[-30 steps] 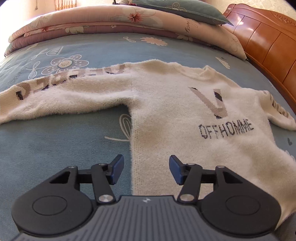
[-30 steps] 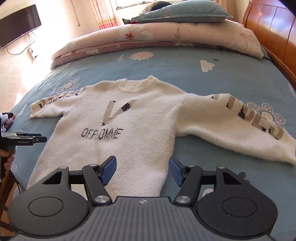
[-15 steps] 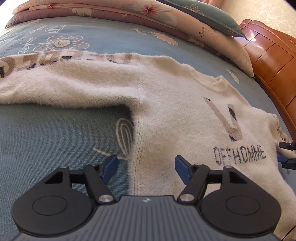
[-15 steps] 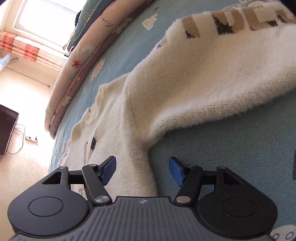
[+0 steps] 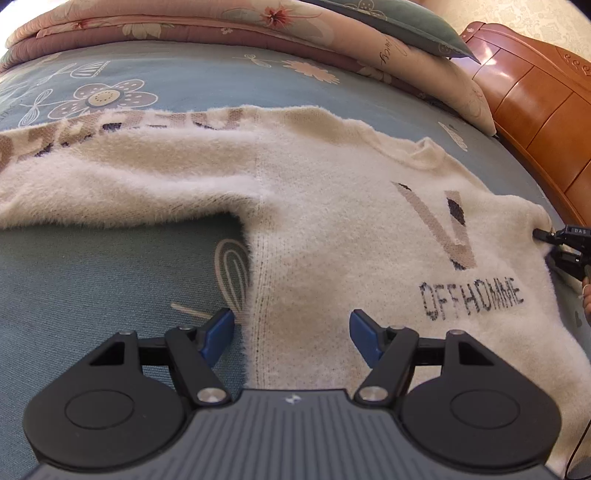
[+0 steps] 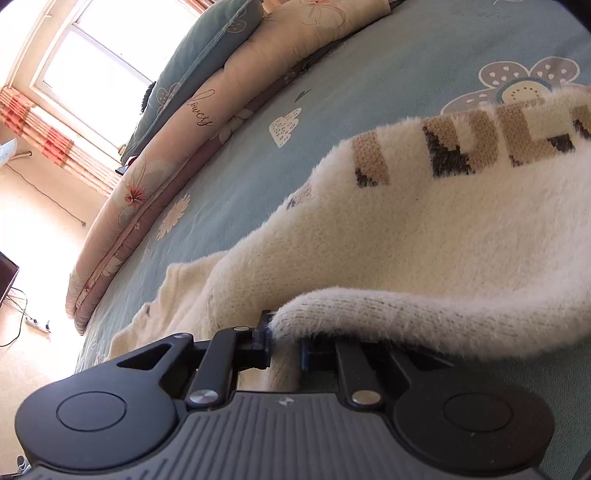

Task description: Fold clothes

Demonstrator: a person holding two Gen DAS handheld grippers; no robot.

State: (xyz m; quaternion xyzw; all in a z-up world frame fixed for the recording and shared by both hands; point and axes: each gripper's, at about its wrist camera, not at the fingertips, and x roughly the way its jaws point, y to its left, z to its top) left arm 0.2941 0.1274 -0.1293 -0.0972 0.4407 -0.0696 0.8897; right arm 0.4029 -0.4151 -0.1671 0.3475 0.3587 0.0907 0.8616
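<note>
Cream fuzzy sweater (image 5: 332, 229) spread front-up on blue flowered bedspread (image 5: 110, 266), lettering "OFFHOMME" and a large V on the chest

Left gripper (image 5: 291, 328) low over the sweater's side seam, blue fingertips (image 5: 218, 330) spread wide: one pad over bare bedspread just outside the seam, the other over the knit, the sweater's edge running up between them. Pads not pressing on anything. Ahead of these fingers and off to the left, one sleeve stretched out flat, brown and dark letters along its upper edge. Beyond that, folded pink floral quilt (image 5: 229, 26) with a teal pillow (image 5: 402, 26) on top; wooden headboard (image 5: 535, 99) far right

At the right border of the left wrist view, black tip of the other tool against the sweater's far armpit, a bit of a hand (image 5: 586, 293) just beneath it

Right gripper (image 6: 284, 345) rolled well over, jaws closing and nearly together, pinching a fold of cream knit at the underarm where sleeve meets body. Fabric bunched between the pads and curling out over the right-hand finger, hiding most of it. Sleeve rising from the pinch up and to the right, lettered band along its top. Body of the sweater trailing away to the left of the fingers, flat on the bed. Farther off, quilt, pillow, bright window (image 6: 99, 70) with striped curtain (image 6: 48, 147)
</note>
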